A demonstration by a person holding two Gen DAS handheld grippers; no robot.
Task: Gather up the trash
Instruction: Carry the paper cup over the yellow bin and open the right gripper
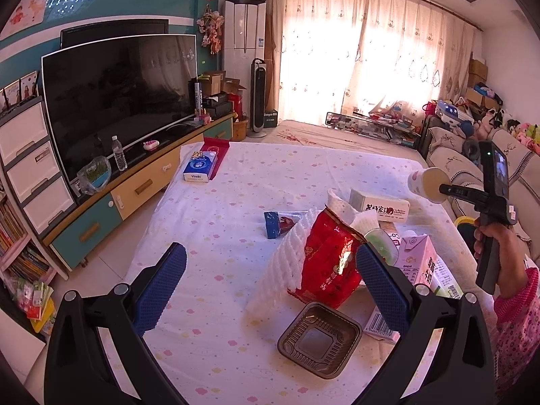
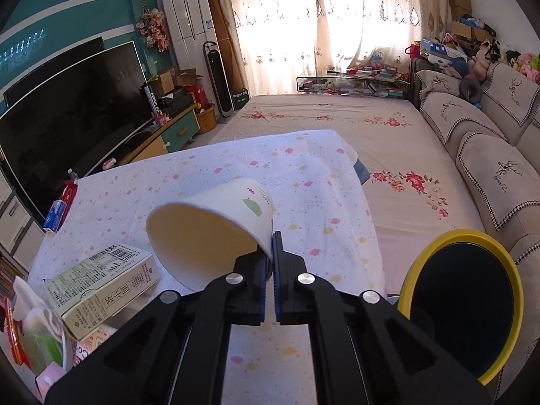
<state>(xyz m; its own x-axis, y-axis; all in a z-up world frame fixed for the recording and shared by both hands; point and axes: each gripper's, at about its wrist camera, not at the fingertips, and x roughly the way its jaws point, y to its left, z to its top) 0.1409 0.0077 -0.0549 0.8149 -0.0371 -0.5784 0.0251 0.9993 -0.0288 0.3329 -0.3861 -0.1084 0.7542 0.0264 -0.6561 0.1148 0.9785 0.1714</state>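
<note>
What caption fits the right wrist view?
Right gripper jaws shut on the rim of a paper cup, above the clothed table, beside a yellow-rimmed bin.

Hidden or cut off, as I read my two cameras:
- Milk carton (image 1: 426,263): lower part behind my left gripper's right finger (image 1: 383,281).
- Barcoded packet (image 1: 379,324): mostly under that finger; type unknown.
- Yellow-rimmed bin (image 2: 506,270): inside black, contents unreadable; a sliver only in the left view.
- Paper cup (image 2: 216,226): near rim hidden between my right gripper's (image 2: 270,270) pads.
- Red bag (image 2: 11,334): cut by the left edge.
</note>
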